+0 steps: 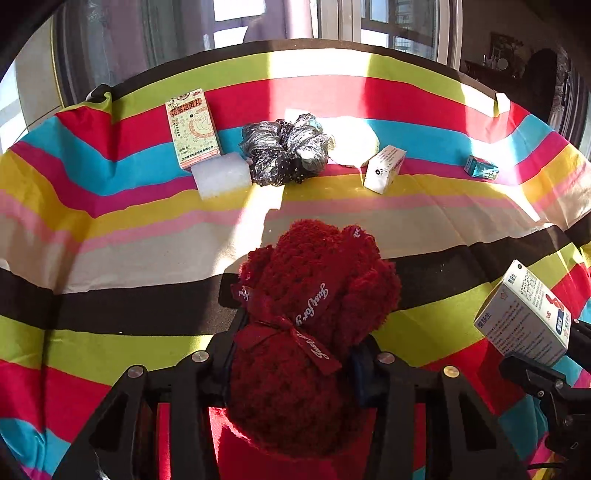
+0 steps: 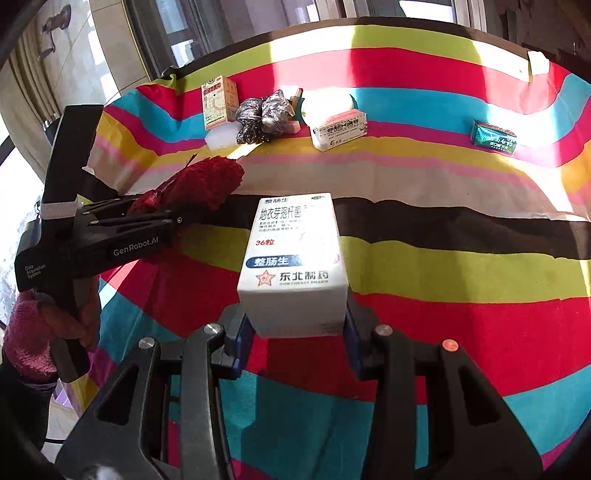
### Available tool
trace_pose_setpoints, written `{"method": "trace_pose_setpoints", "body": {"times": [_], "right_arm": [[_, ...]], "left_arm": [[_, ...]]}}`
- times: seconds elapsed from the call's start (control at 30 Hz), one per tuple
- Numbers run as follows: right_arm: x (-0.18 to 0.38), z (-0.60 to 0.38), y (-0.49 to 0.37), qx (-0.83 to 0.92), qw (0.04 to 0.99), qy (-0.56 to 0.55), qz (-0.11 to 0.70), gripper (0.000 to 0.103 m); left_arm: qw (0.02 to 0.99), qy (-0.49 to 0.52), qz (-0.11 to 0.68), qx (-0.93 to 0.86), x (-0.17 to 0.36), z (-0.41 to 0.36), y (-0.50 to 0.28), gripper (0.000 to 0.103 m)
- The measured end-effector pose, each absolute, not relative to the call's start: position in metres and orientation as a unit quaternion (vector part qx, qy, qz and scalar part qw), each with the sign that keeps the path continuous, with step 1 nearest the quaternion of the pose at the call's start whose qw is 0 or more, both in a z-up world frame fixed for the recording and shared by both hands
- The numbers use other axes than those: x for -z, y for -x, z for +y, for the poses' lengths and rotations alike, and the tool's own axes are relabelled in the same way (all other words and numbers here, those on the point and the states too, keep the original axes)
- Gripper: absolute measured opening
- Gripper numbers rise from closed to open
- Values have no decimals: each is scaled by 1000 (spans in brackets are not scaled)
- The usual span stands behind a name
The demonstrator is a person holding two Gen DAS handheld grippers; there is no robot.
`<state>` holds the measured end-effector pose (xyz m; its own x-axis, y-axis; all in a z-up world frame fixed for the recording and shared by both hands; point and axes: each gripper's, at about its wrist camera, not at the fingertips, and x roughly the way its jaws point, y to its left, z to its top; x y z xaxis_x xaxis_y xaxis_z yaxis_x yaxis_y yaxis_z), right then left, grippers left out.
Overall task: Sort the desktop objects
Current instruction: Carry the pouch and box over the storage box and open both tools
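A fluffy dark red towel bundle (image 1: 306,332), tied with a printed ribbon, sits clamped between the fingers of the left gripper (image 1: 295,365), held above the near stripes of the tabletop (image 1: 110,240). The right gripper (image 2: 295,332) grasps a white medicine box (image 2: 295,262) with blue and red print by its near end, the box standing up from the fingers over the red and green bands. In the right wrist view the left gripper shows from the side at the left, with a hand (image 2: 70,321) in a pink knitted sleeve (image 2: 26,332) around its handle. Farther back on the tabletop lies a row of loose things: a pale green and orange box (image 1: 194,127) at the left, a white foam block (image 1: 221,175) touching its near end, a black and silver scrunchie (image 1: 286,147) just beside the block, a white lump (image 1: 352,142) washed out by sun behind it, a small white box (image 1: 384,168) tilted on its edge, and well apart to the right a small teal box (image 1: 482,168). The tabletop is covered by a cloth in broad wavy stripes of red, lime, blue, yellow, pink, cream and black, creased toward the left corner and lit by hard patches of sunlight. Behind its far edge stand tall windows (image 1: 388,26) with pale frames and a sheer curtain (image 1: 110,40) at the left; a dim part of the room with dark furniture shows at the far right.
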<state>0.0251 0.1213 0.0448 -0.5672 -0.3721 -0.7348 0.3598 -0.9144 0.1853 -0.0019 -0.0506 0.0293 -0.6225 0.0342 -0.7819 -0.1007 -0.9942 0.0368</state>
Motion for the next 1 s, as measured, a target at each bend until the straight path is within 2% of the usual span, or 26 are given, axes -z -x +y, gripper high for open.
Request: {"method": "trace_pose_setpoints", "body": {"times": [0.63,1.0], "right_arm": [[-67,-74,-125,840,357,-391,116,44],[-70,-203,-197,780,477,-349,206,44]], "left_arm": [[-51,396,-48,-915,-57,-205,-149,47],[-201,360,-134,-901,-54,-340,-247,47]]}}
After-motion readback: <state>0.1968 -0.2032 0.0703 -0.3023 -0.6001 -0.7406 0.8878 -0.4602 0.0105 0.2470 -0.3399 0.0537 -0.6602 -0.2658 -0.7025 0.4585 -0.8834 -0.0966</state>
